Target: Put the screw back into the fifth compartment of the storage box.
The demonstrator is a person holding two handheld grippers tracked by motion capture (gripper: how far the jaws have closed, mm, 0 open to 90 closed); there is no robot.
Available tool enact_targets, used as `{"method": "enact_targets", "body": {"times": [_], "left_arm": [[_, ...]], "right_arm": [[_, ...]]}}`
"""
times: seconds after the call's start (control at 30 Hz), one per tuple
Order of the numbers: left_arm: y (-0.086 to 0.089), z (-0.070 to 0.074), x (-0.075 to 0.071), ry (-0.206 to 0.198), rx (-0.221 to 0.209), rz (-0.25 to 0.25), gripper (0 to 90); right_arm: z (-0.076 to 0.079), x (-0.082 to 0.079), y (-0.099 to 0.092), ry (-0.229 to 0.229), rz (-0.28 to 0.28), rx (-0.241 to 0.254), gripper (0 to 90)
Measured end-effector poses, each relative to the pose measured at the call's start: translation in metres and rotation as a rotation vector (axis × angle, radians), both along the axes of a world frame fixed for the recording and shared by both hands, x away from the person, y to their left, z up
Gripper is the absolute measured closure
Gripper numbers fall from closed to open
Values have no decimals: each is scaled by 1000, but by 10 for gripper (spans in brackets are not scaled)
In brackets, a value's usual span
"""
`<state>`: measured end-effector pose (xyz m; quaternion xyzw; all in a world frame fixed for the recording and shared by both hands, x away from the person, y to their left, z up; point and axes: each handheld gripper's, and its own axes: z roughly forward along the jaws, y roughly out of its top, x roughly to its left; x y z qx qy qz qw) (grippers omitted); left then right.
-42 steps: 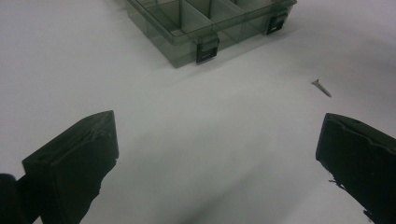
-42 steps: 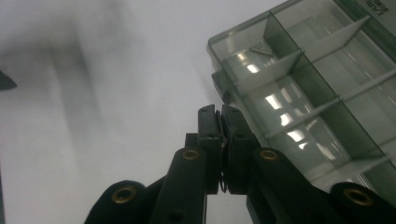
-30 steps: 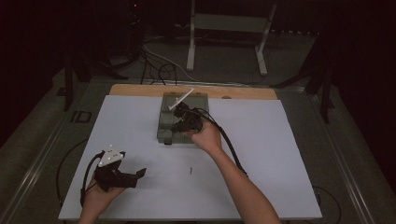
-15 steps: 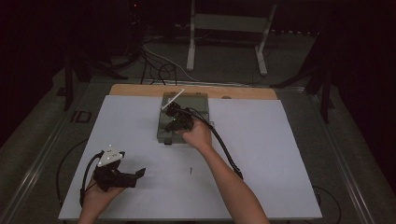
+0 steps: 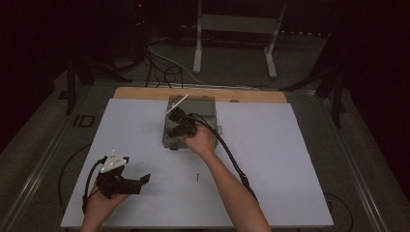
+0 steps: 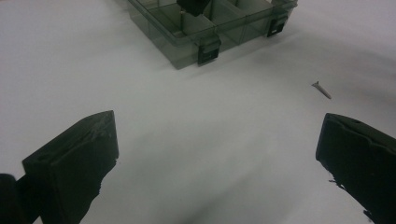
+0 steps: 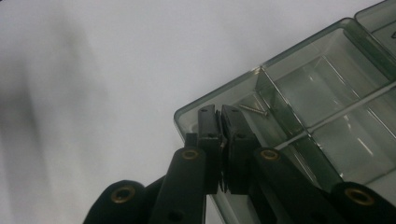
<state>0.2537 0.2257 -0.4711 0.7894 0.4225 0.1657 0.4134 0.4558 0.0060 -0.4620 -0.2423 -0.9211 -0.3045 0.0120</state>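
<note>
Black right tool (image 7: 219, 114) pinched shut over organizer box (image 7: 322, 93) corner compartment, left tool (image 6: 219, 154) wide, empty

- A table (image 5: 285, 145) carries everything, its top covered by a white sheet (image 5: 145, 125), with a strip of bare wood (image 5: 145, 93) showing along the far edge.
- A smoky clear compartment box (image 5: 198, 107) sits on the sheet, toward the far middle, lid off, two dark latches on its near side in the left gripper view.
- A single loose screw (image 5: 197, 177) lies on the white, well apart from the box, nearer the person.
</note>
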Motion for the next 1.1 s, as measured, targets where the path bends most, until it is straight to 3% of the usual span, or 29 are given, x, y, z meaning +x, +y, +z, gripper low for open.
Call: {"method": "enact_targets", "body": {"times": [0.33, 0.43, 1.1], "left_arm": [[-2, -1, 0, 7, 3, -6, 1], [-2, -1, 0, 5, 3, -5, 1], [-5, -2, 0, 8, 11, -10, 1]], "right_arm": [[2, 0, -11, 14, -24, 39, 792], [6, -1, -15, 4, -14, 28, 778], [16, -37, -66, -8, -26, 87, 670]]}}
